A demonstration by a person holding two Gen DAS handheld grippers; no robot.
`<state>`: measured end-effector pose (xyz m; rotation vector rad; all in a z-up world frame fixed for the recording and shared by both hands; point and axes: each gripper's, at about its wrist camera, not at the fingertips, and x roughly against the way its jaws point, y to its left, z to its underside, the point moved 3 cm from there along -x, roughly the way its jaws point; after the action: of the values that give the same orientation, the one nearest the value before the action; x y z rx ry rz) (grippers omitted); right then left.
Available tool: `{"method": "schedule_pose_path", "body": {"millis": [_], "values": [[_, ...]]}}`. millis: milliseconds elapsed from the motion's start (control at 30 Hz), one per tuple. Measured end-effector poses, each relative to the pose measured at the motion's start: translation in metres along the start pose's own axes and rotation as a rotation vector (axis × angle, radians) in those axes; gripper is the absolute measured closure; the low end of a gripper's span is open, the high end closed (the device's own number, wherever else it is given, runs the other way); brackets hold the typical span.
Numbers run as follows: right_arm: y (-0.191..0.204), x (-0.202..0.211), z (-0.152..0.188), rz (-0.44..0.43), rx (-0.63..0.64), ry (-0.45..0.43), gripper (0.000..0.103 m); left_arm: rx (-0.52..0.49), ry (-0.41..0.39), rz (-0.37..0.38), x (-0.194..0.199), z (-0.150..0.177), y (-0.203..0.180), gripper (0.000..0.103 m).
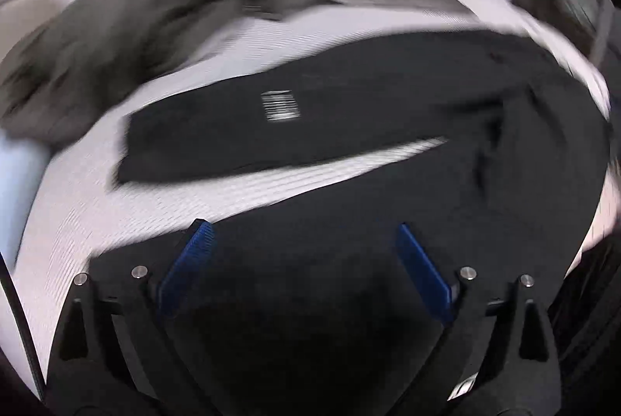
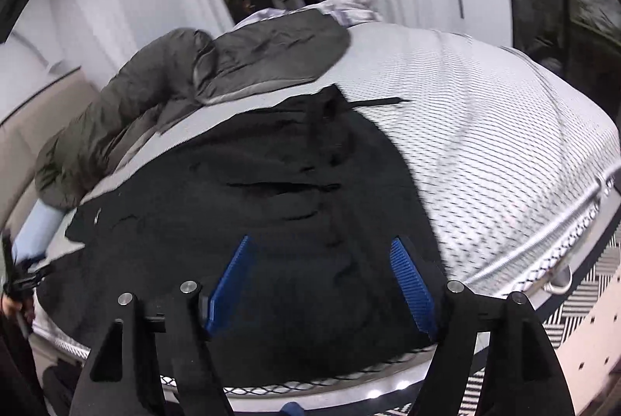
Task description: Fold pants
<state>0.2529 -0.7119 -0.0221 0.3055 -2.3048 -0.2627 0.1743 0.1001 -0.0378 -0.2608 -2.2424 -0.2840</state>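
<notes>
Pants: black pants lie spread on the white mattress; two legs run apart w/ a wedge of mattress showing between them. In the right wrist view the same black pants cover the near-left part of the mattress, fabric wrinkled, reaching to the near edge.
Label: small white striped tag on the farther leg; blurred, can't read it.
Drawstring: thin black cord sticks out from the far end of the pants onto the mattress, prob. at the waist.
Left gripper: tongs spread wide, blue pads apart, nothing between them; hovers over the nearer pant leg, contact w/ fabric can't be told.
Right gripper: tongs spread, blue pads apart, no cloth pinched; sits over the black fabric near the mattress edge.
Other clothing: olive-grey jacket lies beyond the pants, along the far-left side; in the right wrist view the jacket sits just beside the pants' far end.
Mattress surface: white w/ a mesh-like weave, piped edge at right.
Floor: black-and-white patterned rug beside the bed.
View quality: left wrist view is motion-blurred.
</notes>
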Motion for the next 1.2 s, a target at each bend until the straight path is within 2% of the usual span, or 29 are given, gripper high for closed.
{"method": "schedule_pose_path", "body": {"millis": [67, 100, 133, 167, 200, 233, 333, 400, 433, 467, 500, 567, 600, 633, 667, 700, 733, 833, 867, 967, 1033, 1100, 1200], "values": [[0.008, 0.000, 0.002, -0.012, 0.022, 0.008, 0.028, -0.100, 0.063, 0.042, -0.026, -0.010, -0.031, 0.013], [0.012, 0.000, 0.003, -0.011, 0.032, 0.010, 0.028, -0.147, 0.088, 0.061, -0.034, -0.012, -0.044, 0.027], [0.014, 0.003, 0.006, -0.008, 0.043, 0.013, 0.028, -0.200, 0.115, 0.088, -0.043, -0.014, -0.057, 0.051], [0.015, 0.004, 0.007, -0.004, 0.052, 0.016, 0.028, -0.226, 0.138, 0.119, -0.048, -0.017, -0.066, 0.069], [0.015, 0.005, 0.008, 0.002, 0.061, 0.018, 0.028, -0.230, 0.162, 0.142, -0.054, -0.019, -0.071, 0.101], [0.013, 0.007, 0.010, 0.011, 0.069, 0.021, 0.028, -0.220, 0.180, 0.128, -0.057, -0.024, -0.071, 0.103], [0.005, 0.015, 0.014, 0.037, 0.068, 0.017, 0.028, -0.106, 0.132, 0.155, -0.046, -0.042, -0.046, 0.103], [-0.008, 0.020, 0.016, 0.046, 0.050, 0.012, 0.028, 0.006, 0.125, 0.037, -0.050, -0.046, -0.011, 0.103], [-0.014, 0.021, 0.017, 0.053, 0.036, 0.014, 0.028, 0.087, 0.159, 0.004, -0.059, -0.042, 0.007, 0.103], [-0.019, 0.020, 0.018, 0.057, 0.021, 0.018, 0.028, 0.162, 0.204, 0.009, -0.066, -0.033, 0.021, 0.103], [-0.025, 0.019, 0.020, 0.063, -0.004, 0.022, 0.028, 0.206, 0.216, 0.021, -0.066, -0.025, 0.027, 0.103], [-0.033, 0.018, 0.024, 0.059, -0.039, 0.027, 0.028, 0.290, 0.156, 0.068, -0.043, -0.005, 0.041, 0.101], [-0.036, 0.018, 0.028, 0.043, -0.051, 0.029, 0.028, 0.319, 0.112, 0.085, -0.028, 0.004, 0.044, 0.088], [-0.039, 0.019, 0.032, 0.039, -0.056, 0.028, 0.028, 0.360, 0.066, 0.084, -0.009, 0.016, 0.051, 0.061], [-0.040, 0.019, 0.034, 0.038, -0.059, 0.028, 0.026, 0.408, 0.020, 0.063, 0.010, 0.031, 0.058, 0.045], [-0.041, 0.018, 0.038, 0.037, -0.062, 0.031, 0.025, 0.441, -0.009, 0.036, 0.021, 0.035, 0.065, 0.019], [-0.042, 0.017, 0.041, 0.034, -0.066, 0.035, 0.025, 0.485, -0.044, -0.002, 0.038, 0.051, 0.071, 0.011], [-0.042, 0.014, 0.051, 0.019, -0.080, 0.043, 0.025, 0.613, -0.065, -0.039, 0.074, 0.097, 0.086, 0.010], [-0.042, 0.012, 0.054, 0.010, -0.090, 0.041, 0.025, 0.641, -0.068, -0.035, 0.079, 0.105, 0.101, 0.010], [-0.039, 0.009, 0.057, -0.014, -0.113, 0.037, 0.025, 0.735, -0.060, 0.013, 0.096, 0.144, 0.109, 0.011], [-0.036, 0.006, 0.059, -0.019, -0.121, 0.038, 0.025, 0.839, -0.058, 0.073, 0.096, 0.168, 0.121, 0.031], [-0.033, 0.005, 0.060, -0.027, -0.120, 0.039, 0.025, 0.900, -0.066, 0.153, 0.089, 0.184, 0.124, 0.035], [-0.030, 0.008, 0.062, -0.026, -0.112, 0.039, 0.025, 0.901, -0.055, 0.162, 0.081, 0.187, 0.124, 0.039]]}}
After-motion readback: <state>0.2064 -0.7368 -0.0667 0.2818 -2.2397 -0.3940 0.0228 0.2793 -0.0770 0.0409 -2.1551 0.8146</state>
